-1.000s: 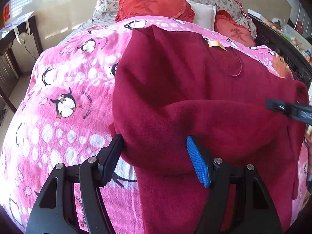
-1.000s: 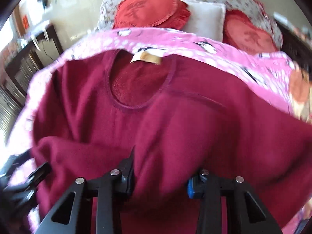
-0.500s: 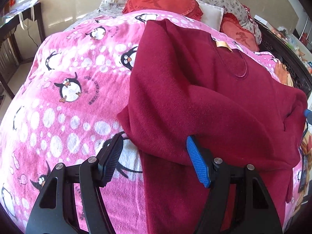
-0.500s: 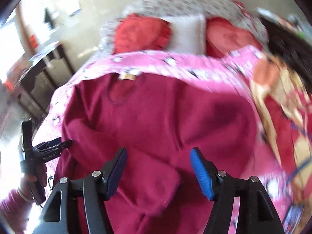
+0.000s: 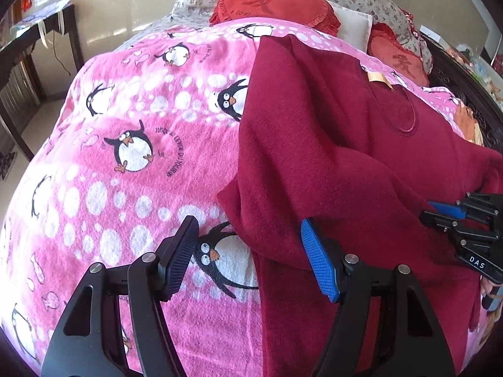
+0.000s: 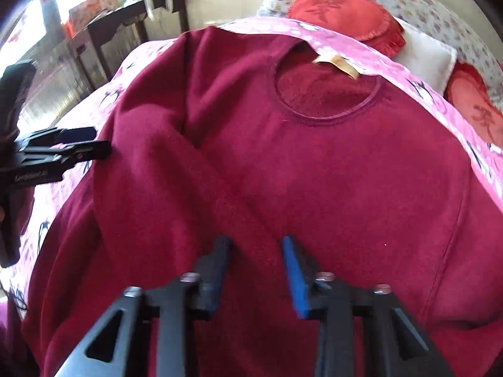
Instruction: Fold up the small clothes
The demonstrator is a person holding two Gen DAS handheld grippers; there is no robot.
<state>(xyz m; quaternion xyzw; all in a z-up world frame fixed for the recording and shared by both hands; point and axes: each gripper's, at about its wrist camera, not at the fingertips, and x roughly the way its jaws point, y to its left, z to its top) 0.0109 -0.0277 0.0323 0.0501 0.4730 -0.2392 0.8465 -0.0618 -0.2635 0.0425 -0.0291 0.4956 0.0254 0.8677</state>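
Observation:
A dark red sweater with a round neck and a tan label lies flat on the bed. One sleeve is folded slantwise across its body. My left gripper stands open over the sweater's left edge, its black pad above the blanket and its blue pad above the cloth, pressing nothing. My right gripper points down at the folded sleeve. Its jaws are closing with a ridge of the sleeve between them, and a gap still shows. In the left wrist view the right gripper is at the right edge.
A pink penguin blanket covers the bed. Red heart cushions and a white pillow lie at the head. A dark table stands beyond the left side, and a dark carved bed frame runs along the right.
My right gripper let go of the sleeve it was carrying, opened wide, rolled, and its jaws now stand narrower over the laid sleeve. The left gripper stayed open and barely shifted.

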